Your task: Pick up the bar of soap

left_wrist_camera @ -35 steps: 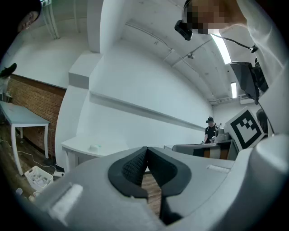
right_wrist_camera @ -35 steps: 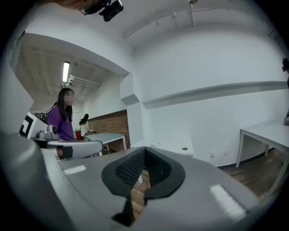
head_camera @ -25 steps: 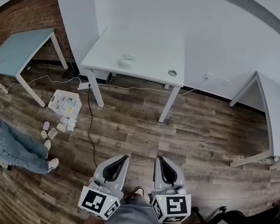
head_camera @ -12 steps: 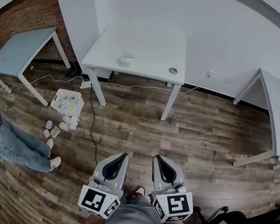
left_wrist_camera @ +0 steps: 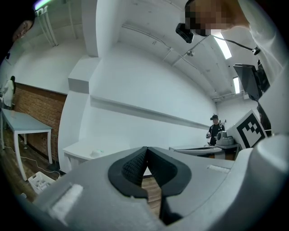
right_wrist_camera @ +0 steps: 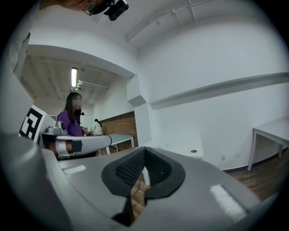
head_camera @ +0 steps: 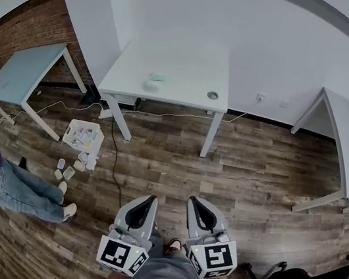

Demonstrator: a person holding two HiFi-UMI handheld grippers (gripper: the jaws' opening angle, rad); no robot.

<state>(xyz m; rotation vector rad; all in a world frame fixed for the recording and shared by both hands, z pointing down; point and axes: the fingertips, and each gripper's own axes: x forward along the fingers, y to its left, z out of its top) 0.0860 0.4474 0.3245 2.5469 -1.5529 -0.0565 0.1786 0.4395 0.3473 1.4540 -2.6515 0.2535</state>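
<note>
Jaws clenched empty on left gripper [head_camera: 151, 198] and right gripper [head_camera: 194, 201]; long axis of bar of soap [head_camera: 151, 85] unreadable

No word, number, brand or sign can be read in any view. The only printed marks are black-and-white square patterns. One is on the left cube [head_camera: 122, 255], behind the left gripper [head_camera: 148, 199], and one is on the right cube [head_camera: 215, 257], behind the right gripper [head_camera: 194, 201]. They are coded blocks, not letters or digits. A similar pattern shows at the edge of each gripper view, equally without text. Things lie in the white bin [head_camera: 82, 134] on the floor, but they are too small for any print on them to be made out.
</note>
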